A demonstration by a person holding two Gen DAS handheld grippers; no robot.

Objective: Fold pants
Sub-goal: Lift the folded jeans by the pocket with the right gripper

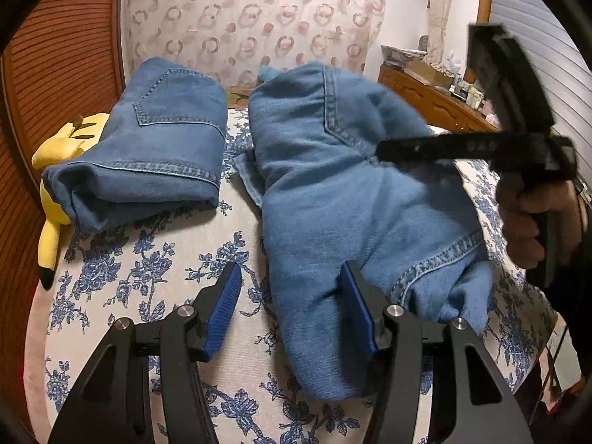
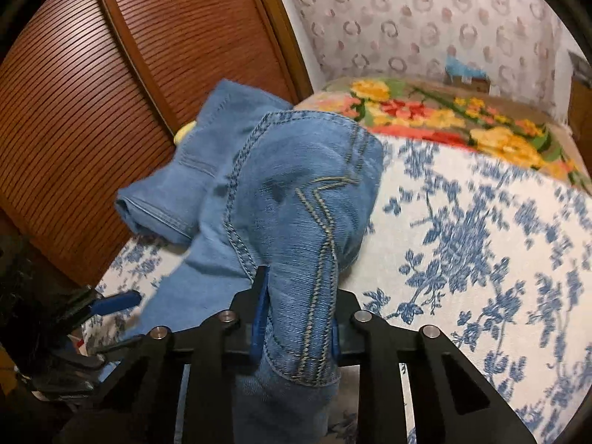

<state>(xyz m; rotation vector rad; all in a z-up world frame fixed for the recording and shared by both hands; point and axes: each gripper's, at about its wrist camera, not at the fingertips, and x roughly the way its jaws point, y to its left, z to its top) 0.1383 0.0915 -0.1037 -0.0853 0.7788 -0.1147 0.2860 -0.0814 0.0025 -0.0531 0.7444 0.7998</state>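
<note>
pants (image 1: 351, 199): soft mid-weight denim, floppy, bunches easy, not slippery, not fragile; judge best hold at stitched seams or hem, thick layers grip well
pants lie half-folded on floral bedsheet (image 1: 155, 270), just right of folded jeans (image 1: 148, 148), which sit against yellow plush (image 1: 59, 155)
right gripper (image 2: 296, 318): jaws narrow, clamped on seamed bunch of pants, fabric lifted off sheet
left gripper (image 1: 290, 303): jaws wide, holding nothing, right pad touching pants' near edge, left pad over bare sheet

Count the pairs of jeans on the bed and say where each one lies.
2. The folded jeans lie far left beside the yellow plush toy. The jeans being folded lie centre-right, clamped by the right gripper. Others could be hidden.
</note>
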